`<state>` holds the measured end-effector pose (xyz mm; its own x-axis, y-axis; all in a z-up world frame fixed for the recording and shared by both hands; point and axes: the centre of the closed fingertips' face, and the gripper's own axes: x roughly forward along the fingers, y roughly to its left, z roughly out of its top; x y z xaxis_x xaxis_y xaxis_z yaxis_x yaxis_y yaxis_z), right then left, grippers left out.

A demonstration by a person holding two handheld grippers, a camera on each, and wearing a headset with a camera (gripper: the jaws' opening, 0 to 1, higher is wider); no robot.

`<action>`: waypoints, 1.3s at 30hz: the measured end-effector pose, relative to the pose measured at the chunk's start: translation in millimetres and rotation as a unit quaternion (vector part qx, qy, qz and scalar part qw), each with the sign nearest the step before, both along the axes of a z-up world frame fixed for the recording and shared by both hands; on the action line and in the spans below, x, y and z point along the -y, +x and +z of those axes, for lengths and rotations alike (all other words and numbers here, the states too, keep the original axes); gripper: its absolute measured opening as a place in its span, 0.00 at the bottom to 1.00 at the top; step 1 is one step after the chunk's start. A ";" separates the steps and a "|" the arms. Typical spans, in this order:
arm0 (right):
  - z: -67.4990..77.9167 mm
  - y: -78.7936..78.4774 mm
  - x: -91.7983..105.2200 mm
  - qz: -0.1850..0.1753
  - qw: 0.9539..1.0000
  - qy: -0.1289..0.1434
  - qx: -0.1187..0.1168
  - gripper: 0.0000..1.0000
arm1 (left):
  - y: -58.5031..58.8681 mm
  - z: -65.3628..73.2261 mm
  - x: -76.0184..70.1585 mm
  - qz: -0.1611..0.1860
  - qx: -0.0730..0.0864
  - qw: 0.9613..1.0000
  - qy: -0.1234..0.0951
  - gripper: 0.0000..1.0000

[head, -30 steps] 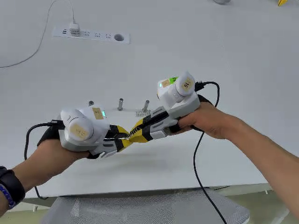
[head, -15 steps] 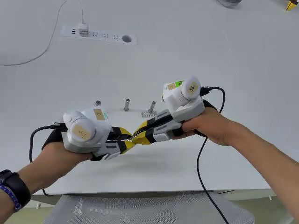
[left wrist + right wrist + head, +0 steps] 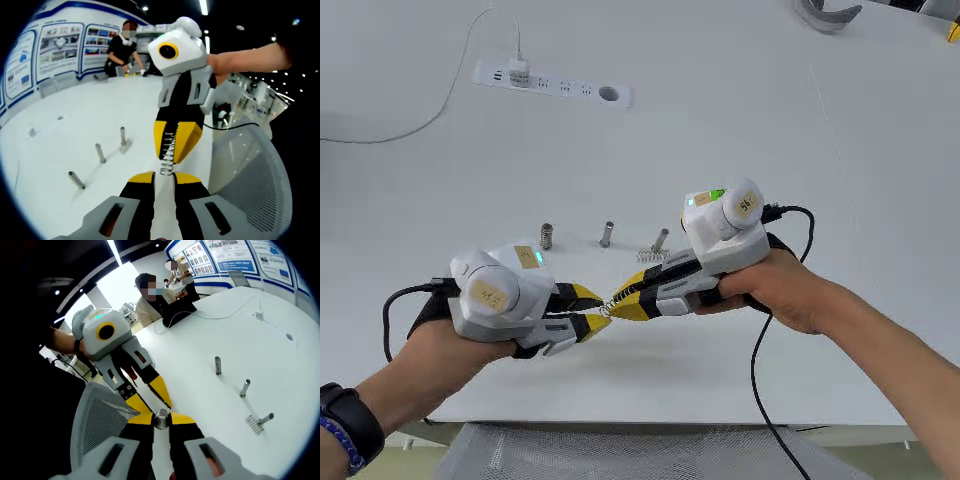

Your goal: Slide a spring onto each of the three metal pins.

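The tips, overlapped a second ago, have eased apart. The spring (image 3: 608, 307) now bridges them, clamped in the right hand-held gripper (image 3: 623, 298), with the left hand-held gripper (image 3: 597, 310) parted around its free end. The pins (image 3: 607, 234) wait beyond both tips, so the hand-off looks nearly done.

A spring (image 3: 608, 306) is held aloft; another spring (image 3: 652, 256) lies beside three upright pins (image 3: 607, 234).

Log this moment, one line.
right gripper shut on spring; left gripper open at its end; sprung pin one, bare pins two; loose spring on table
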<state>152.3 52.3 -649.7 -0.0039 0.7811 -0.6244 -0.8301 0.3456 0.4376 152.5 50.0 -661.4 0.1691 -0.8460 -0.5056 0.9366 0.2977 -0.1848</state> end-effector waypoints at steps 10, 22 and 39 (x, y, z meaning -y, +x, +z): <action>-7.5 7.2 6.1 -0.029 1.000 -0.009 -0.002 0.12 | 11.1 -5.4 -13.4 0.031 -0.013 0.999 -0.005 0.15; -19.1 23.2 23.4 -0.068 0.997 -0.041 0.014 0.12 | 21.1 -14.5 -30.8 0.064 -0.014 0.998 0.007 0.23; -23.4 42.8 43.1 -0.086 0.993 -0.077 0.032 0.12 | 30.9 -26.1 -46.8 0.095 -0.015 0.995 0.024 0.33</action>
<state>195.1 9.2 -673.1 0.1641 0.6620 -0.7313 -0.7771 0.5434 0.3176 183.4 96.8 -687.5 0.3086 -0.7746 -0.5520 0.8569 0.4784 -0.1922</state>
